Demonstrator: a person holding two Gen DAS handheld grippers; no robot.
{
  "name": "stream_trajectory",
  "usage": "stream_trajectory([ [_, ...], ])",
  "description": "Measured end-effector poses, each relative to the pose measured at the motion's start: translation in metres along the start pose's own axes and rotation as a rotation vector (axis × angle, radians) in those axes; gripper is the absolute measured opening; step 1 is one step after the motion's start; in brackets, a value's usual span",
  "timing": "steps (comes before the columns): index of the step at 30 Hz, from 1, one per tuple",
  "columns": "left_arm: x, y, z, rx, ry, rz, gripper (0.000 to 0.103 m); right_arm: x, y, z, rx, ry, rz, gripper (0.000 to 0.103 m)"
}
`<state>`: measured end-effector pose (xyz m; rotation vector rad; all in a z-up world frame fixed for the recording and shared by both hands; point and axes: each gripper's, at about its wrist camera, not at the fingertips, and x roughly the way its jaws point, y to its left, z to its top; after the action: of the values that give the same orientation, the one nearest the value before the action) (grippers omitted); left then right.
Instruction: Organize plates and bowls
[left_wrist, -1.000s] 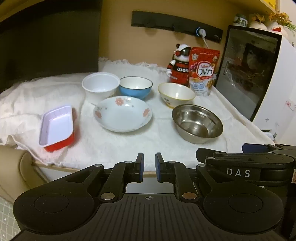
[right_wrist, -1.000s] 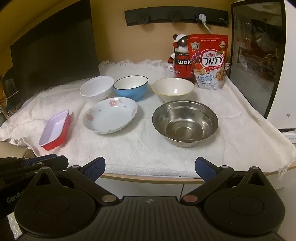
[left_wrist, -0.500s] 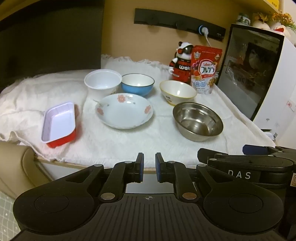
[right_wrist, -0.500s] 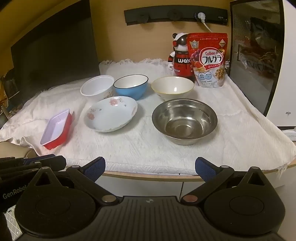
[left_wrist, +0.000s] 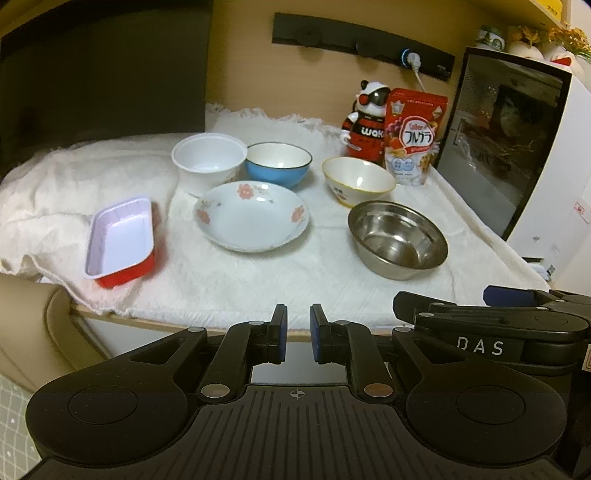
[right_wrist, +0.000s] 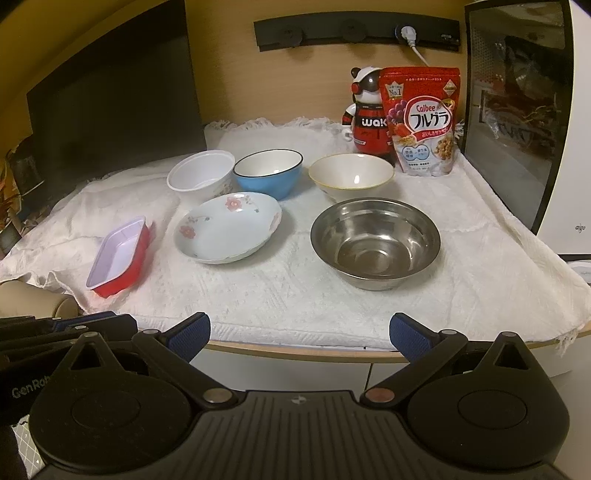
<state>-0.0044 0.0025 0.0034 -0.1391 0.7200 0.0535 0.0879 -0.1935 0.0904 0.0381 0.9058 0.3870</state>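
Nothing really moved: left gripper (left_wrist: 297, 332) nearly closed and empty, right gripper (right_wrist: 300, 334) wide apart; shiny steel bowl (right_wrist: 375, 246), probably glazed floral plate (right_wrist: 227, 227).

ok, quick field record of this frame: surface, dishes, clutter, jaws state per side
surface: white towel over the tabletop
dishes: steel bowl; floral plate; blue bowl; cream bowl; white plastic bowl; red tray
stacked: none, all apart
clutter: cereal bag; panda figure
left gripper: jaws shut, empty
right gripper: jaws open, empty
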Motion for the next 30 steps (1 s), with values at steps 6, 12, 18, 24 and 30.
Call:
stream_trajectory([
  [6,-0.0005,0.0002,-0.0002,-0.002,0.005,-0.002,0.016,-0.0006,0.0012,0.0009,0.002,0.007,-0.002,0.103],
  [12,0.0002,0.0008,0.0003,-0.007,0.010,-0.003,0.016,0.0002,0.0006,0.0009,0.002,0.014,-0.005,0.103],
  [18,-0.0011,0.0021,-0.0002,-0.018,0.006,-0.007,0.016,-0.0005,0.0000,-0.0003,-0.001,0.017,-0.006,0.103],
  [24,-0.0027,0.0041,0.0001,-0.023,0.004,-0.010,0.016,-0.0009,0.0002,-0.0011,-0.001,0.017,-0.005,0.103],
  [30,-0.0032,0.0050,0.0010,-0.030,0.003,-0.007,0.016,-0.0016,0.0018,-0.0029,-0.005,0.018,-0.001,0.103],
])
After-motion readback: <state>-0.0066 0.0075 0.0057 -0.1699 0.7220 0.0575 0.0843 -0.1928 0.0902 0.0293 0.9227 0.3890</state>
